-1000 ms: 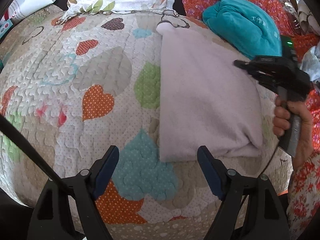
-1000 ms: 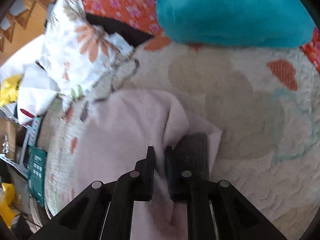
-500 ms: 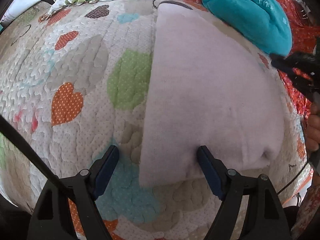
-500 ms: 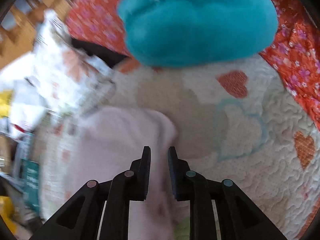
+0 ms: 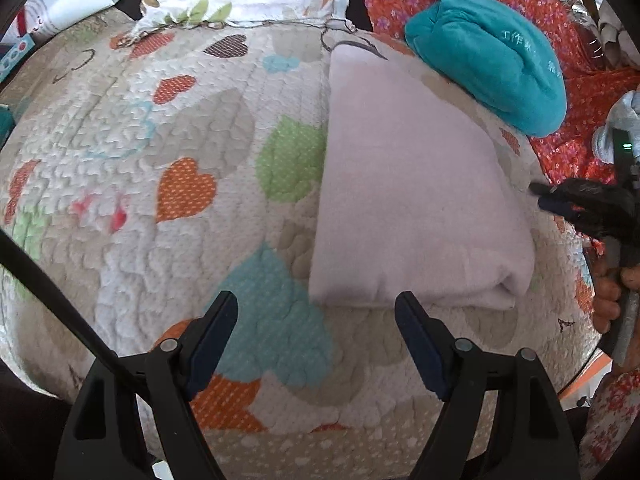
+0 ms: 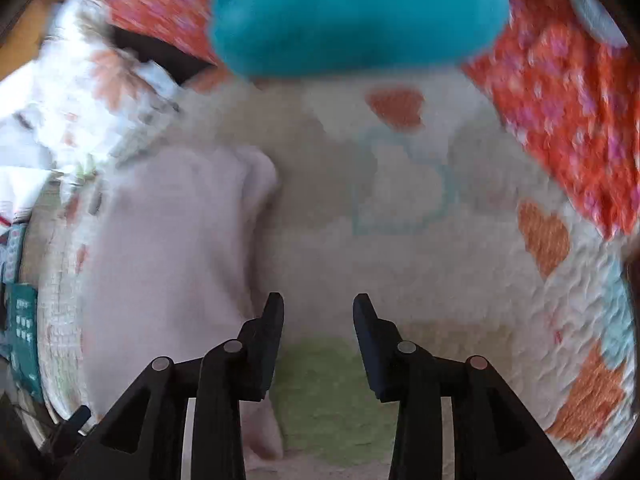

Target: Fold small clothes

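pale pink cloth (image 5: 412, 200), folded into a rectangle, lies flat on the heart-print quilt (image 5: 160, 160), centre-right of the left wrist frame; left of centre in the right wrist frame (image 6: 168, 248). teal garment (image 5: 492, 64) at upper right, touching the cloth's far corner, carries light stitched characters, too small to read. left gripper (image 5: 316, 320) wide open, empty, just short of the cloth's near edge. right gripper (image 6: 318, 320) parted, empty, beside the cloth's edge. right wrist frame blurred.
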`<act>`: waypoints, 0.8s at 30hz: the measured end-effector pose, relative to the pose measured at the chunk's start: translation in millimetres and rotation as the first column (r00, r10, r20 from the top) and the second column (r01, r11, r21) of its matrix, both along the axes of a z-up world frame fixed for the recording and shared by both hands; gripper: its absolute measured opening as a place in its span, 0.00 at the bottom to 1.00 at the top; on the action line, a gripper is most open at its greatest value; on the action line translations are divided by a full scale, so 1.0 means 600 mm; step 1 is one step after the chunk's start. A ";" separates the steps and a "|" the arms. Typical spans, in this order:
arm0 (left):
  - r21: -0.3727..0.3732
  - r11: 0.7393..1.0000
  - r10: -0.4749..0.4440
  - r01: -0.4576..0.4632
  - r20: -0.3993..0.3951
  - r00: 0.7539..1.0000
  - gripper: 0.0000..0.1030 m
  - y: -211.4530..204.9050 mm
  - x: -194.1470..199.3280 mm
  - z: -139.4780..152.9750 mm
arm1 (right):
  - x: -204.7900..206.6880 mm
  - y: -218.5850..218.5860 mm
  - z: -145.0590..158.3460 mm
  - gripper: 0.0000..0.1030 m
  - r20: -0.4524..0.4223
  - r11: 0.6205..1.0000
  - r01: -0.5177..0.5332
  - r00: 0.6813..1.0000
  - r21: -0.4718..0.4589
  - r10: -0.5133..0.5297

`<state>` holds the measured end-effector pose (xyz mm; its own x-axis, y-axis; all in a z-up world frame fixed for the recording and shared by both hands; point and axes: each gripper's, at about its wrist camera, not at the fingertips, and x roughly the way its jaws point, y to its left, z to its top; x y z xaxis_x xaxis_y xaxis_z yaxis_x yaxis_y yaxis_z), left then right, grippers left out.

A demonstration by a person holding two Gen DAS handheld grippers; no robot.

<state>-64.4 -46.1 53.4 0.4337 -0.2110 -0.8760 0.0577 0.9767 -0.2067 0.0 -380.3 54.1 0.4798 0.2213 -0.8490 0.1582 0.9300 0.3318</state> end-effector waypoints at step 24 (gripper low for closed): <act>0.016 1.000 0.002 -0.004 0.113 0.994 0.79 0.037 -0.018 0.028 | -0.070 0.088 0.027 0.44 0.114 0.981 -0.169 0.981 0.093 0.158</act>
<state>-75.2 -24.0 70.1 0.5308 -0.1955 -0.8246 0.0766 0.9801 -0.1830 -42.0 -327.4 70.1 0.5153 0.3872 -0.7646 -0.0344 0.9007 0.4330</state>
